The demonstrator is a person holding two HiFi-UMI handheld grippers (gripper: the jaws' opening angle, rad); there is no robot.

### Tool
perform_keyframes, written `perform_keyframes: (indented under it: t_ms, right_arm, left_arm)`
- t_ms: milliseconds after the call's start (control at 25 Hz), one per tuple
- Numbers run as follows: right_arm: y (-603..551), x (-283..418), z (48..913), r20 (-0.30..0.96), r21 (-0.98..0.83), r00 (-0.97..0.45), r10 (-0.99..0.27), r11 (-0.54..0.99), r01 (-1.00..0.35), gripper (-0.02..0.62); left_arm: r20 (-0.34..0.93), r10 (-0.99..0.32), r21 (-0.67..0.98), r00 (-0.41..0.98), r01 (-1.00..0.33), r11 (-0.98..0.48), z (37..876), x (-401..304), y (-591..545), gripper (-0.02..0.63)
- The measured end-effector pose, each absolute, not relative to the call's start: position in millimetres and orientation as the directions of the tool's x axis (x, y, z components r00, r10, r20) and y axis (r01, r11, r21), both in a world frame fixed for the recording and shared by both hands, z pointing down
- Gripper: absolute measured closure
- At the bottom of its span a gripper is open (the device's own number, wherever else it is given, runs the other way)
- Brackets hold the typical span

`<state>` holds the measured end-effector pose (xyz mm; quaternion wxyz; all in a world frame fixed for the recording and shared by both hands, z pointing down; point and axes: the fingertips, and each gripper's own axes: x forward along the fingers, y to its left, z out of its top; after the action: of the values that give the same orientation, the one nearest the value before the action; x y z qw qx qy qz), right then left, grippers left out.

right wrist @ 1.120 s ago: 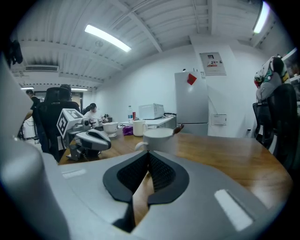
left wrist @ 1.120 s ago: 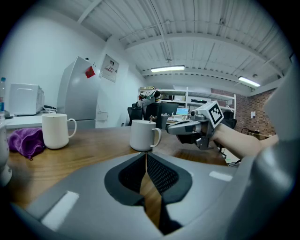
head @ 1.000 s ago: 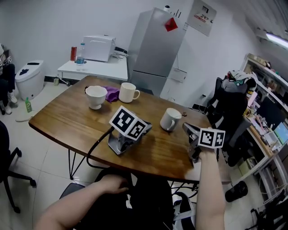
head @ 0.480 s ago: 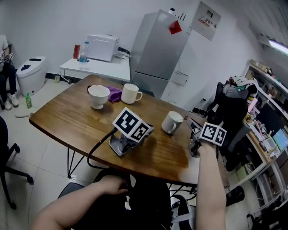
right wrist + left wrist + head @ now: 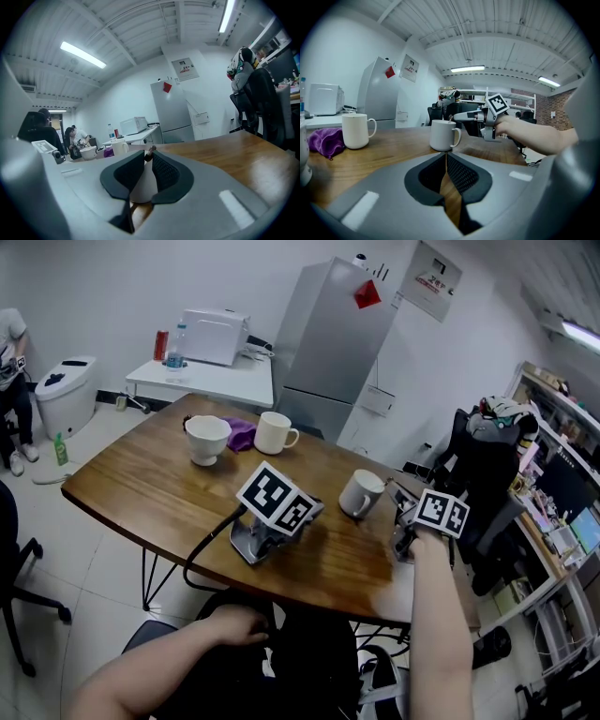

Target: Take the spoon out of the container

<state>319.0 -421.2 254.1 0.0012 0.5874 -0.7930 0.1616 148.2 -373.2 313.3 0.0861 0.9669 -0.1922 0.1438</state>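
Pinching the dark tip of the spoon (image 5: 150, 151), the right gripper (image 5: 148, 158) has its jaws drawn in to a narrow gap that the handle fills. The spoon stands in the white mug (image 5: 358, 493), its handle rising above the rim. The person's right hand (image 5: 508, 126) holds this gripper about level, just to the right of the white mug, with the jaws reaching over its top. To the left of the white mug, the left gripper (image 5: 446, 157) lies on the wooden table (image 5: 141, 486), jaws pressed together and aimed at the white mug, and a black cable (image 5: 202, 549) trails from it over the near edge. Farther left of the white mug, well apart from it, stand a second mug (image 5: 273, 433) and a white cup (image 5: 206, 440), with a purple cloth (image 5: 240, 435) between them.
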Motion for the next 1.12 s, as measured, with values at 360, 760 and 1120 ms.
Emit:
perform_keyframes:
  t_ms: [360,760,1120]
  right_arm:
    - [-413.4,314.3,228.5,0.105,-0.226,-0.317,-0.943,0.288,-0.931,0.546]
    - [-398.5,301.8,171.8,-0.027,-0.133,-0.348,-0.937,0.348,-0.928,0.548]
    - [-374.2,310.2,125.3,-0.133,-0.027,-0.342,-0.930,0.348,-0.937,0.548]
  left_arm:
    - [0.311,-0.348,0.111,0.884,-0.397,-0.911,314.2,147.1,-374.1,0.595]
    - [0.312,-0.348,0.111,0.884,-0.397,-0.911,314.3,147.6,-373.5,0.595]
    - [0.312,-0.347,0.111,0.884,-0.397,-0.911,314.1,146.6,-374.1,0.595]
